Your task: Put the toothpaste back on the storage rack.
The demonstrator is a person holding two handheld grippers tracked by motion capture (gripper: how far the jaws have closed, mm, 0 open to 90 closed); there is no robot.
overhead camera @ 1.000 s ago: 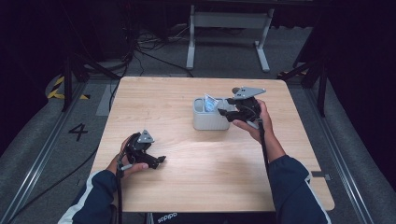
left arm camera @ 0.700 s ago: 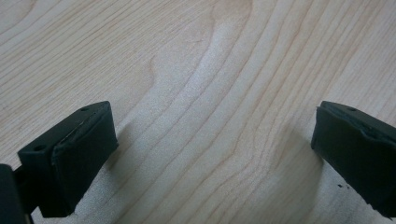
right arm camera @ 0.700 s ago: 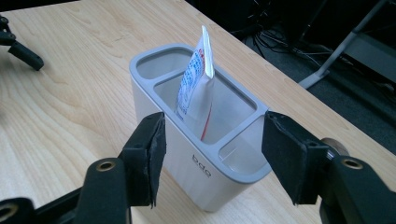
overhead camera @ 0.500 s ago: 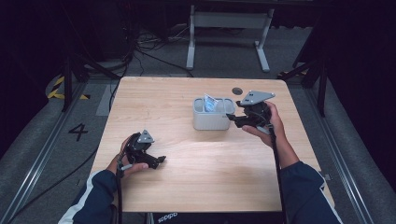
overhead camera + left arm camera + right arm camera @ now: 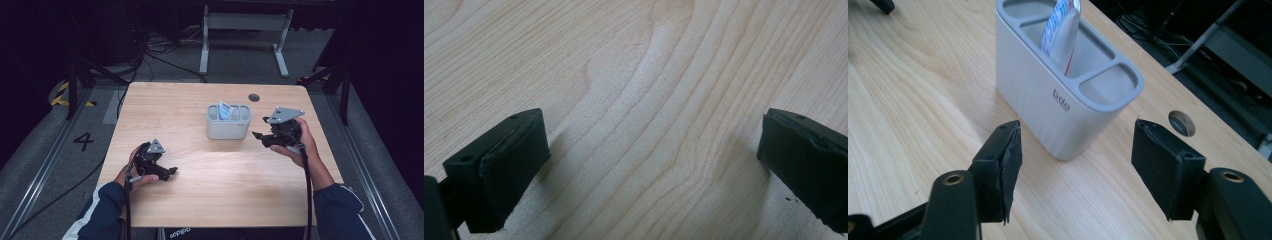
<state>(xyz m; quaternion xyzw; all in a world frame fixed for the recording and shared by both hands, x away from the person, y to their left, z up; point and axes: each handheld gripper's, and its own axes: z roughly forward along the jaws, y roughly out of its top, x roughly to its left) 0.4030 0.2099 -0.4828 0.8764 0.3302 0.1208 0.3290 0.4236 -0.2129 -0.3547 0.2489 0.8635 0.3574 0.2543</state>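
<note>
Right of grey organizer (image 5: 228,127), my right gripper (image 5: 262,137) gapes empty; my left gripper (image 5: 170,172), well clear, likewise unclenched.

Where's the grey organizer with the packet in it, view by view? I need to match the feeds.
High view: the grey organizer stands mid-table, left of the right gripper.
Right gripper view: it stands at top centre, beyond the spread jaws, the packet upright in its middle compartment.
Left gripper view: not in it; bare wood between the jaws.
Shared landmark: the round table hole beside the organizer.
</note>
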